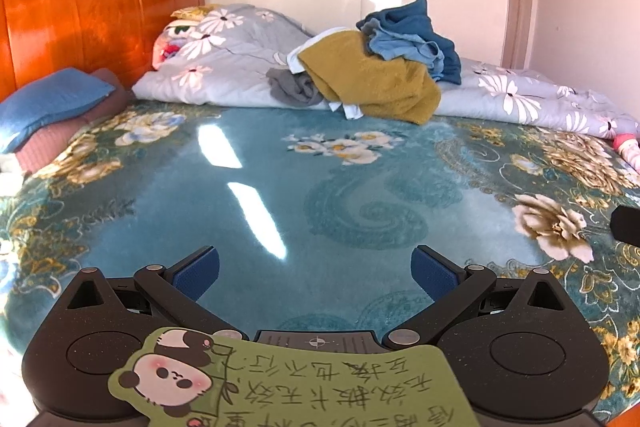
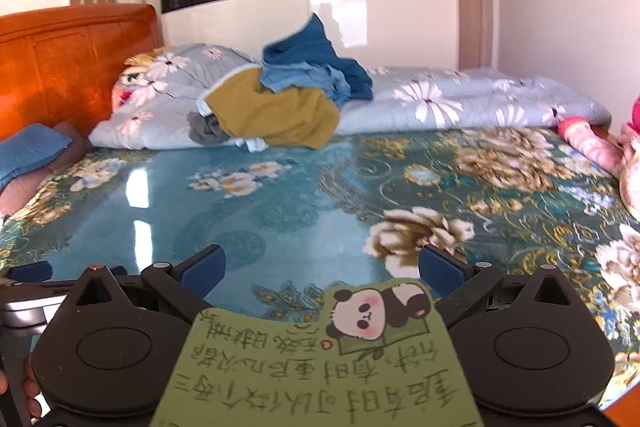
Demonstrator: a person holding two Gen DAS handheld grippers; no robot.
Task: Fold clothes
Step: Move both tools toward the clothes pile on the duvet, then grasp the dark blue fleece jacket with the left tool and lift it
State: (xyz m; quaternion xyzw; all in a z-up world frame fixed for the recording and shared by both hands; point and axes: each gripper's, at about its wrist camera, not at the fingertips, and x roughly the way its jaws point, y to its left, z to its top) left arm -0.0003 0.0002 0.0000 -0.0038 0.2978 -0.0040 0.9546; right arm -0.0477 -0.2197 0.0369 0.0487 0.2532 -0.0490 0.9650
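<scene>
Heaped clothes (image 1: pixel 372 75) on the quilt (image 1: pixel 224 67) across the bed's (image 1: pixel 320 195) far side, pillows (image 1: pixel 52 107) left by the headboard (image 1: pixel 92 11).

Teal floral bedspread (image 1: pixel 320 195); mustard (image 1: pixel 372 83), blue (image 1: pixel 412 31), perhaps grey (image 1: pixel 292 87) clothes.

Left tongs (image 1: pixel 315 269) agape, right tongs (image 2: pixel 322 269) agape, empty

Four heaped garments (image 1: pixel 372 79), one quilt (image 1: pixel 240 67), two pillows (image 1: pixel 52 107).
</scene>
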